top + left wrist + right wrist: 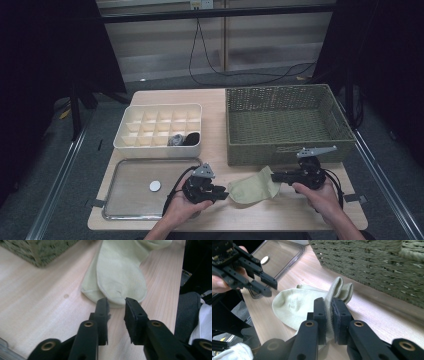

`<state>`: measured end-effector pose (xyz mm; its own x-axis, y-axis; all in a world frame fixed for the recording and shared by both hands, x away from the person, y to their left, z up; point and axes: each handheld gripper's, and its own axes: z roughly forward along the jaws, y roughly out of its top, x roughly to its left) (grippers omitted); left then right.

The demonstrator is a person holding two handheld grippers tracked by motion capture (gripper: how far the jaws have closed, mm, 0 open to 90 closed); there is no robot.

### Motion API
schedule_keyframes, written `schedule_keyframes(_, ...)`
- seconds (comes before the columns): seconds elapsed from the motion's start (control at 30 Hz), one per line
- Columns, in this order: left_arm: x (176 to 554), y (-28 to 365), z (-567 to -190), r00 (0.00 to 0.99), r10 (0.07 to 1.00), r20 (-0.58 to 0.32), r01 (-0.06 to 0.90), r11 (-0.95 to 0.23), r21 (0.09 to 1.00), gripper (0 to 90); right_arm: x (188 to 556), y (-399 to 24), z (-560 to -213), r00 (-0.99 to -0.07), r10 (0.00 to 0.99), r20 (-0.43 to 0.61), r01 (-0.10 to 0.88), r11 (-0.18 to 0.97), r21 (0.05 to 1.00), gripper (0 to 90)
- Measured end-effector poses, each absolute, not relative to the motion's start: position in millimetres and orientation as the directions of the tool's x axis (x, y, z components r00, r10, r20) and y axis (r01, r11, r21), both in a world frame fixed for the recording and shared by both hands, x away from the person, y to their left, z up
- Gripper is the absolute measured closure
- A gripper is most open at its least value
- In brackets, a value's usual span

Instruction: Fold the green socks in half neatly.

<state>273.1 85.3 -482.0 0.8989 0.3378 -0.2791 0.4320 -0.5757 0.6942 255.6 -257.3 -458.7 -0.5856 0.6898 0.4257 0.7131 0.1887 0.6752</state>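
Right gripper (328,312) clamps sock (294,306); left gripper (116,305) parted, just short of toe.

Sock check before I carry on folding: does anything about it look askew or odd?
Slightly. The pale sock lies flat at its toe, but its cuff end is bunched up and lifted, pinched in the right gripper. The left gripper is open just short of the toe.

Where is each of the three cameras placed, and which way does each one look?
High view: above the person's side, facing forward and down on the wooden table; both forearms show.
Left gripper view: on the left tool, facing the pale green cotton sock; open black jaws.
Right gripper view: on the right tool, jaws clamping the sock.
All share the sock.
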Motion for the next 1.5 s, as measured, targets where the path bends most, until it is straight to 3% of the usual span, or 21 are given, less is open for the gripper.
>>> schedule_keyframes(0.13,272.3,83.9,-484.4,0.901,0.342,-0.267,0.426,-0.585,0.69,66.9,256.3,-251.1,-460.5,-0.594,0.682,0.428,0.711,0.195,0.676,82.4)
schedule_keyframes(0.37,275.7,83.3,-490.5,0.899,0.36,-0.251,0.428,-0.597,0.679,70.9,259.9,-236.0,-459.8,-0.615,0.652,0.443,0.711,0.216,0.669,82.0)
schedule_keyframes(1.23,281.5,75.9,-497.8,0.901,0.334,-0.275,0.429,-0.611,0.665,71.5,285.8,-168.1,-474.6,-0.669,0.59,0.453,0.711,0.33,0.62,80.8)
schedule_keyframes(1.5,281.3,76.4,-497.6,0.906,0.339,-0.255,0.418,-0.617,0.667,71.3,281.1,-155.9,-482.6,-0.696,0.584,0.418,0.685,0.366,0.63,76.0)
